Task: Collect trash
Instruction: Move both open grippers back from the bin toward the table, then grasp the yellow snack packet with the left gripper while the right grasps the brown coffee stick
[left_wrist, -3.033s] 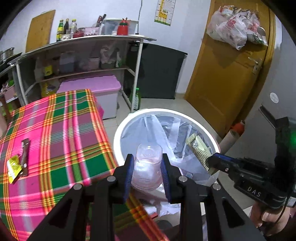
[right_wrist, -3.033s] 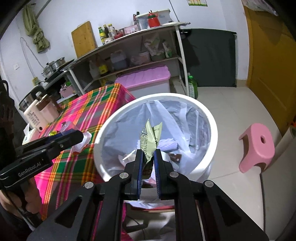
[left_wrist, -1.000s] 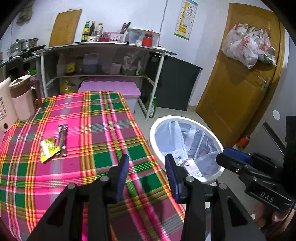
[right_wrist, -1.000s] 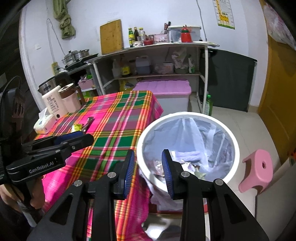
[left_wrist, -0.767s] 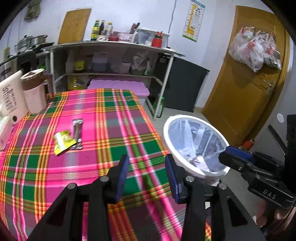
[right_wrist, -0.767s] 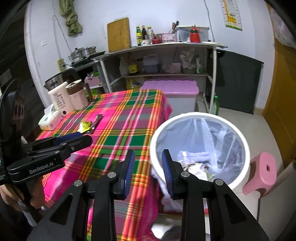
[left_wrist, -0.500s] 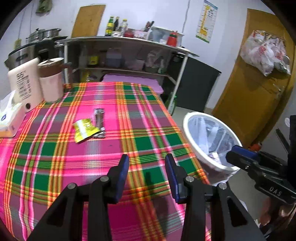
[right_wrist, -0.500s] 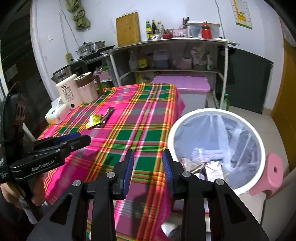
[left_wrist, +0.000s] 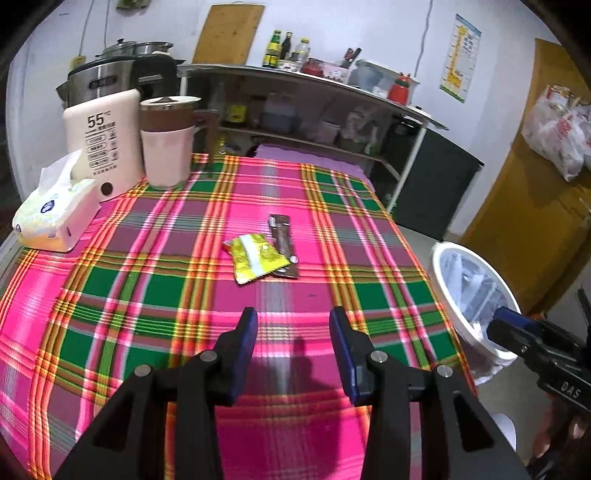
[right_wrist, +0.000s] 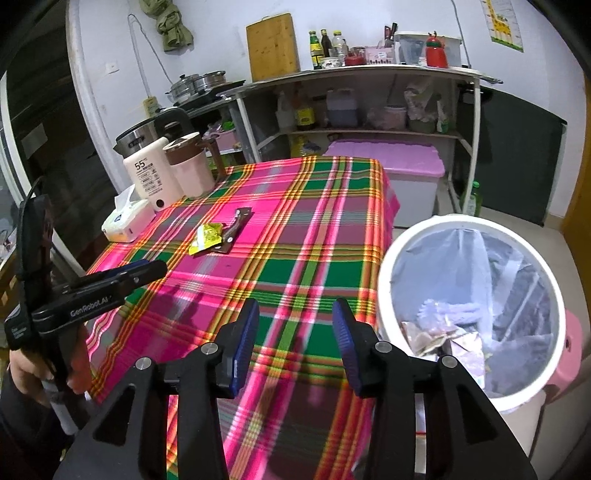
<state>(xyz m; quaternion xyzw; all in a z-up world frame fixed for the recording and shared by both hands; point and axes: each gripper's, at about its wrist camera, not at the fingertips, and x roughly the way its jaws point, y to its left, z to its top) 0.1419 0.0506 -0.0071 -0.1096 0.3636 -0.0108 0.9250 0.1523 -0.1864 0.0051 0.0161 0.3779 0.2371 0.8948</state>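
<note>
Left gripper (left_wrist: 291, 325): was held above the near part of the plaid tablecloth (left_wrist: 155, 288); its blue-padded jaws were spread apart with nothing between them.
Right gripper (right_wrist: 295, 321): was held over the table edge nearest the bin; its jaws were being opened, and nothing was seen between them.
Yellow wrapper (left_wrist: 256, 257): was seen lying flat near the middle of the cloth, ahead of the left gripper and well apart from it.
Brown wrapper (left_wrist: 282, 240): was laid just beside the yellow one, its near end tucked under the yellow wrapper's edge.
Trash bin (right_wrist: 384, 280): a white round bin lined with a clear bag was placed on the floor against the table's right side; crumpled wrappers (right_wrist: 443, 339) were seen at its bottom.
Far corner of table: a tissue box (left_wrist: 55, 218), a white appliance marked 55 (left_wrist: 103, 144) and a pink jug with a brown lid (left_wrist: 168, 138) were grouped together.
Hand (right_wrist: 40, 373): was wrapped round the left gripper's handle, at the right wrist view's lower left.
</note>
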